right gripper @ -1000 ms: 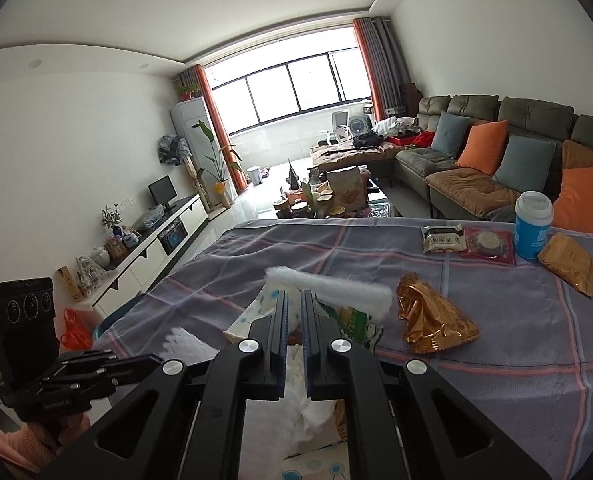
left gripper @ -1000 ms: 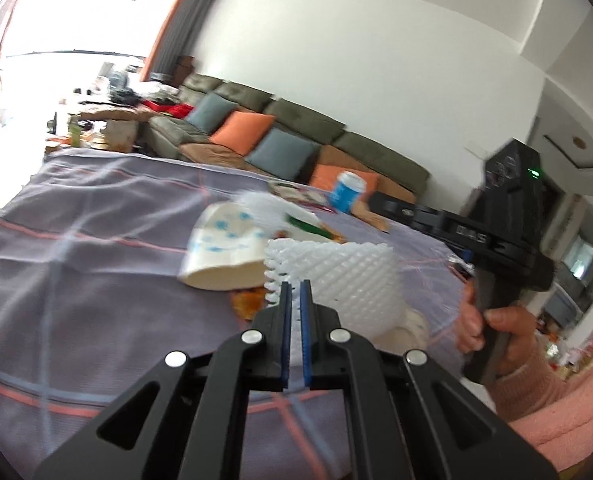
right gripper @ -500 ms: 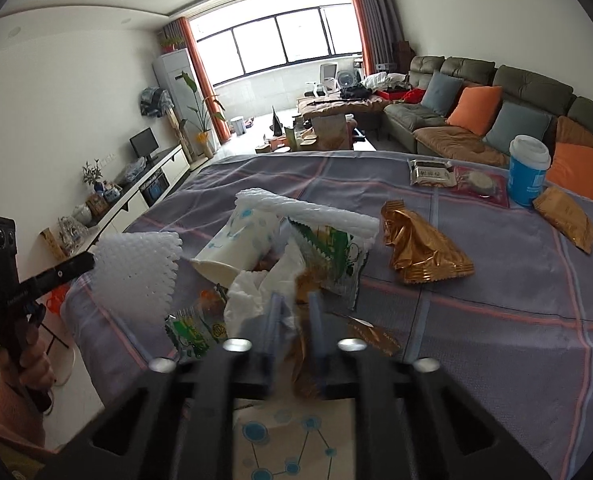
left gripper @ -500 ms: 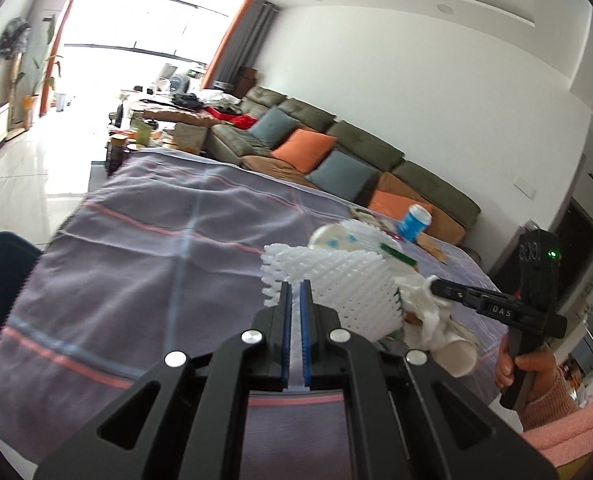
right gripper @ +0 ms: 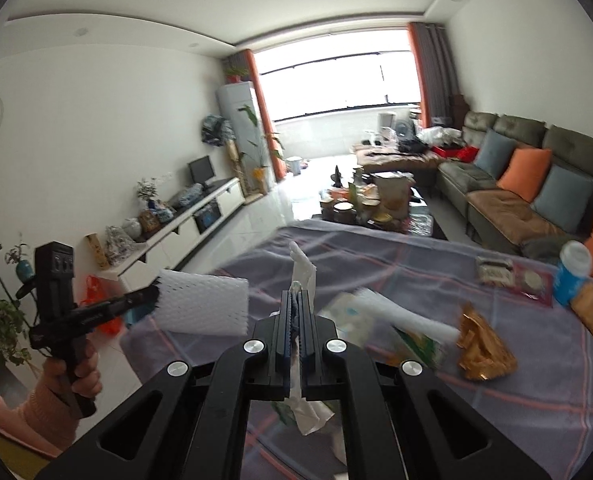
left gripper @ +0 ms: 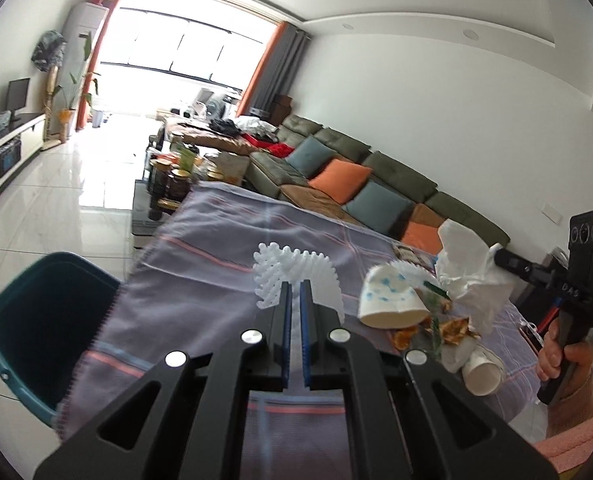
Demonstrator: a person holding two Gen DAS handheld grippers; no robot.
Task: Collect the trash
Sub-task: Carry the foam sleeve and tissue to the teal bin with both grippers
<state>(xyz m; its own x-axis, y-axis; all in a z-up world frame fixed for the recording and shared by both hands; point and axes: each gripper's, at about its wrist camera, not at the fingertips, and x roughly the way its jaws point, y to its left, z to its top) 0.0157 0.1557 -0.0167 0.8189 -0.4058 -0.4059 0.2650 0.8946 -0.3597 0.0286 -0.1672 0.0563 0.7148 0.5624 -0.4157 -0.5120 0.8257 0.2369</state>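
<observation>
My left gripper [left gripper: 294,285] is shut on a white foam net sleeve [left gripper: 296,274] and holds it above the near left part of the cloth-covered table; the sleeve also shows in the right wrist view [right gripper: 202,304]. My right gripper [right gripper: 295,296] is shut on a crumpled white tissue [right gripper: 303,272], lifted above the trash pile; the tissue also shows in the left wrist view [left gripper: 470,270]. A teal bin [left gripper: 36,332] stands on the floor by the table's left edge. Paper cups [left gripper: 390,300], wrappers and a gold snack bag [right gripper: 482,346] lie on the table.
The table carries a purple plaid cloth [left gripper: 224,248]. A blue cup [right gripper: 572,274] and flat packets lie at its far right. A sofa with orange and blue cushions [right gripper: 536,188] runs along the right wall. A low table with jars [right gripper: 372,204] stands beyond.
My left gripper swung left with the foam sleeve, bringing the teal bin into view. My right gripper closed on the tissue and lifted it off the pile.
</observation>
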